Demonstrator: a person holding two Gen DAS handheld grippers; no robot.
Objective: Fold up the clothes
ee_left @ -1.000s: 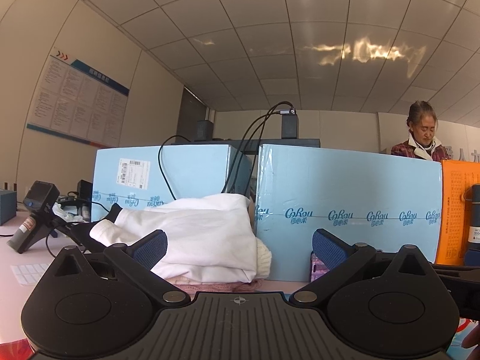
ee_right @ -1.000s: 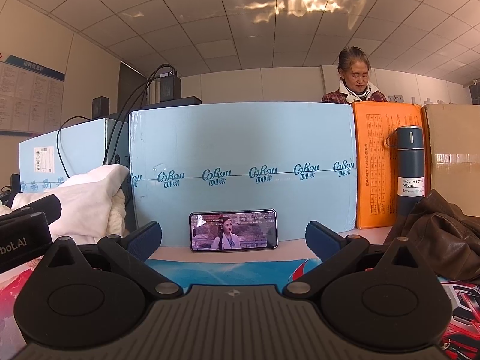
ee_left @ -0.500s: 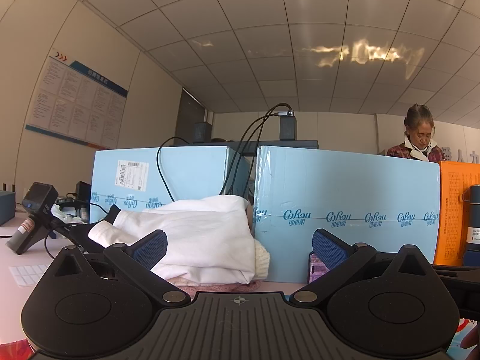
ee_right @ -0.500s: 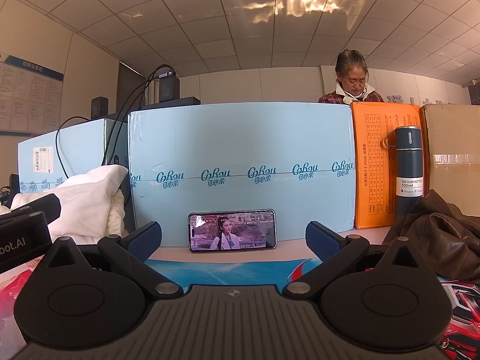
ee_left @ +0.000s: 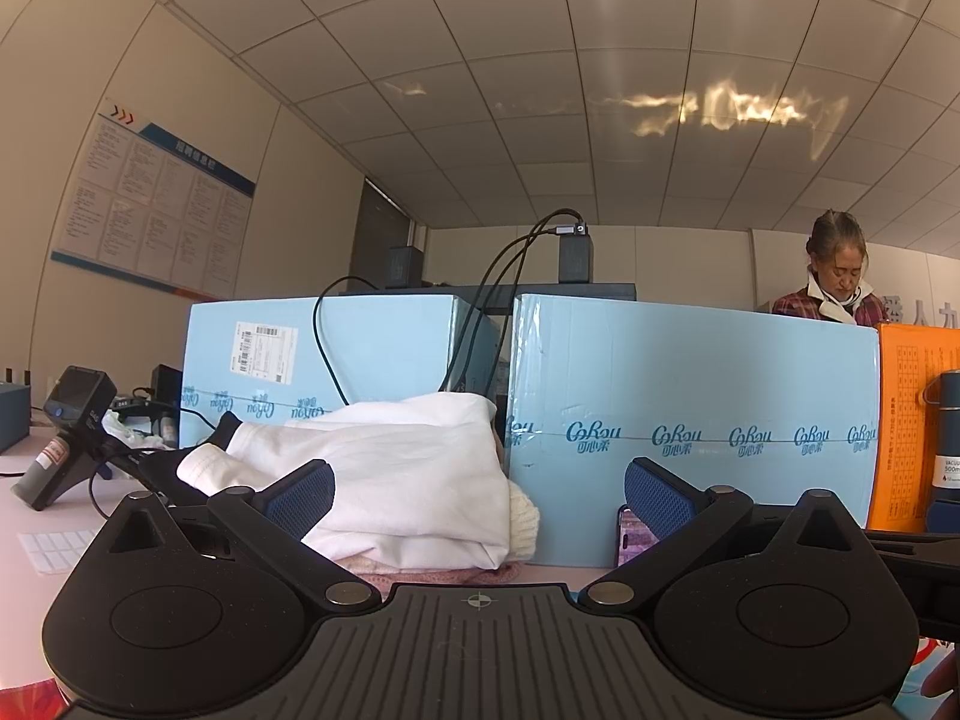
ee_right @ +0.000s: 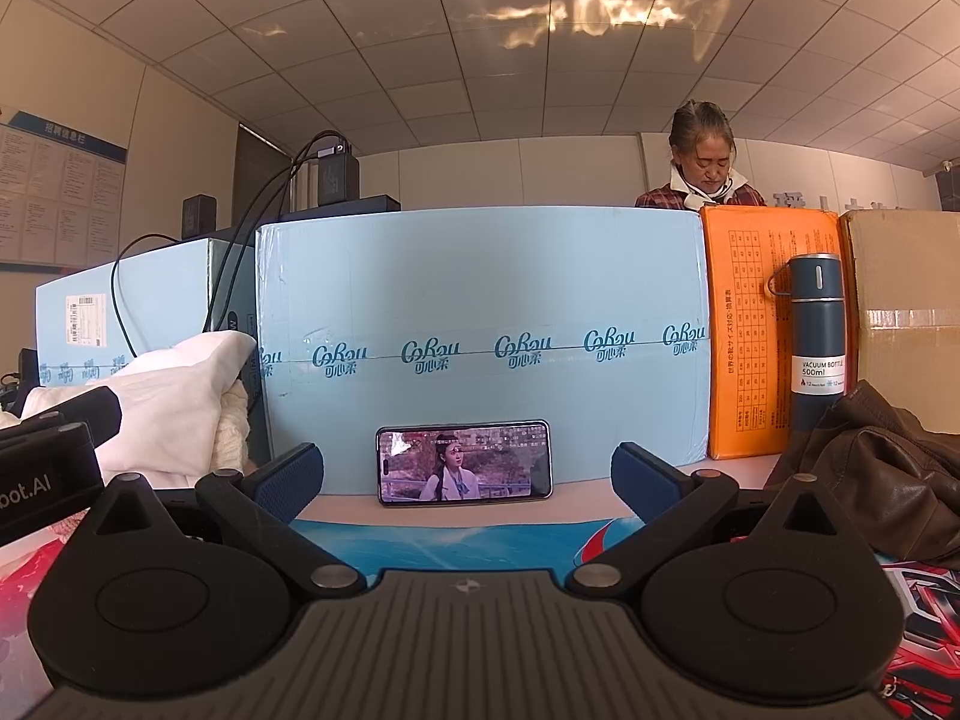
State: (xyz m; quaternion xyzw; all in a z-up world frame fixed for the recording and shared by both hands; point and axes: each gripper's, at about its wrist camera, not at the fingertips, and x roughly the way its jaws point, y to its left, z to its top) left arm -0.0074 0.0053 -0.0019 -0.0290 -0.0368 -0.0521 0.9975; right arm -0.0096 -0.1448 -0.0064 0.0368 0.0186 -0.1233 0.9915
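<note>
While both grippers, left gripper point(ee_left: 477, 489) and right gripper point(ee_right: 467, 471), hover spread apart and empty, folded white clothes point(ee_left: 384, 474) sit stacked left; crumpled brown leather jacket point(ee_right: 882, 474) right looks unfolded, seemingly next.

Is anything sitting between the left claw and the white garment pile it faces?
Nothing visible does. The left claw is open and empty, and the white garment pile lies straight ahead against the blue boxes. The table between them is mostly hidden by the claw's own body.
</note>
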